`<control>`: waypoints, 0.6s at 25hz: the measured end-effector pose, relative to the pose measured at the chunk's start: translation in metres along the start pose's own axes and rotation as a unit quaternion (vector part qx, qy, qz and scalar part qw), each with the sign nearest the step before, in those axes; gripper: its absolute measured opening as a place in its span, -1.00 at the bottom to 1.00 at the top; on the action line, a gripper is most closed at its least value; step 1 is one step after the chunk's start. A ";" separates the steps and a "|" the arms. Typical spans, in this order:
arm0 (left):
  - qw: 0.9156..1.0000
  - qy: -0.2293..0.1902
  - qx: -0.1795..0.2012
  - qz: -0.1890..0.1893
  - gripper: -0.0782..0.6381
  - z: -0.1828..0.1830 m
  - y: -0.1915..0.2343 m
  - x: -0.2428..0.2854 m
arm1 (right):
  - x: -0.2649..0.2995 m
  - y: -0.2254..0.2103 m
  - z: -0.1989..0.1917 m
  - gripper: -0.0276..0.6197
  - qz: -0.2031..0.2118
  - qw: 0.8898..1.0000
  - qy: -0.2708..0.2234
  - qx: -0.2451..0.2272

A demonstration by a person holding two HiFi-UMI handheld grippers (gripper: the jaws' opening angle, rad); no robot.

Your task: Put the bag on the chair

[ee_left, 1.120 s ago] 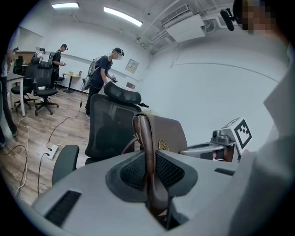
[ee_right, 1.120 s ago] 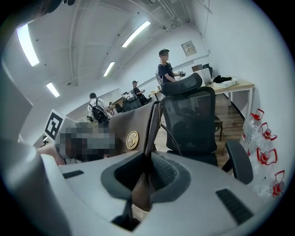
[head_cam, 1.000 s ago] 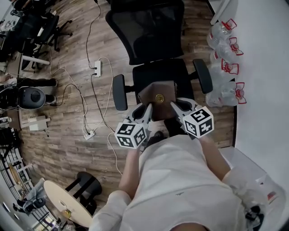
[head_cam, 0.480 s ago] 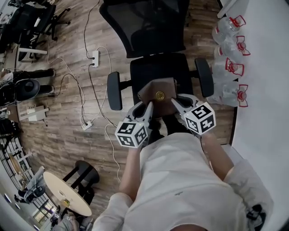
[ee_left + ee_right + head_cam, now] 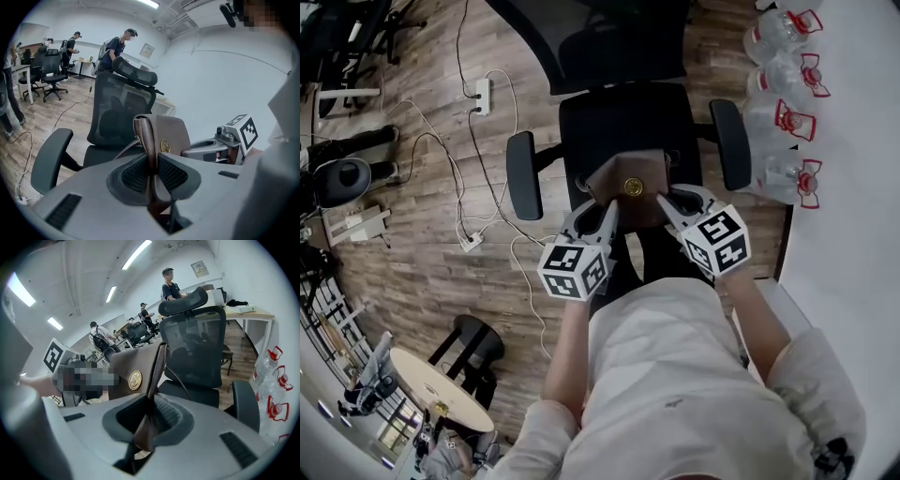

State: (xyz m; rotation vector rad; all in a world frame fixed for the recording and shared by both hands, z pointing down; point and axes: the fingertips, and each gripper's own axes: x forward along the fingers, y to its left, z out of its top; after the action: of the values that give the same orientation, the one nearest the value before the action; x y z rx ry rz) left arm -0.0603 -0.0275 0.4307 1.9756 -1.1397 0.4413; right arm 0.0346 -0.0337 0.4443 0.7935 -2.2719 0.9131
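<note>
A small brown leather bag (image 5: 628,191) with a round gold emblem hangs between both grippers, just above the front of the black office chair's seat (image 5: 619,127). My left gripper (image 5: 606,212) is shut on the bag's left edge (image 5: 149,140), which stands pinched between its jaws. My right gripper (image 5: 666,206) is shut on the bag's right edge (image 5: 154,376). The chair (image 5: 119,110) has a mesh back, a headrest and two armrests, and faces me. In the right gripper view the chair (image 5: 197,348) stands straight behind the bag.
Several large water bottles (image 5: 783,122) with red caps stand on the floor right of the chair, against a white wall. Cables and a power strip (image 5: 483,94) lie on the wood floor to the left. People and other office chairs (image 5: 51,70) are further back in the room.
Both grippers have sunk with the bag toward the chair's seat. The bag now hangs over the seat's front part, closer to it than before. Both grips are unchanged.
</note>
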 end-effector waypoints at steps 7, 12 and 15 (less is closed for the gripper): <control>1.000 0.027 0.002 -0.012 -0.63 -0.023 0.011 0.026 | 0.019 -0.014 -0.025 -0.75 -0.010 0.999 0.030 -0.022; 0.999 0.042 0.010 -0.016 -0.63 -0.038 0.020 0.044 | 0.034 -0.027 -0.041 -0.75 -0.020 0.998 0.049 -0.032; 0.998 0.051 0.011 -0.020 -0.63 -0.048 0.027 0.053 | 0.043 -0.031 -0.050 -0.75 -0.019 0.997 0.062 -0.031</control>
State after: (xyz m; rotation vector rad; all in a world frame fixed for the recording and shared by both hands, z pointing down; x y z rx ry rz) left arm -0.0510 -0.0270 0.5067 1.9675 -1.0340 0.5285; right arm 0.0414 -0.0285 0.5169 0.7313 -2.1597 0.8472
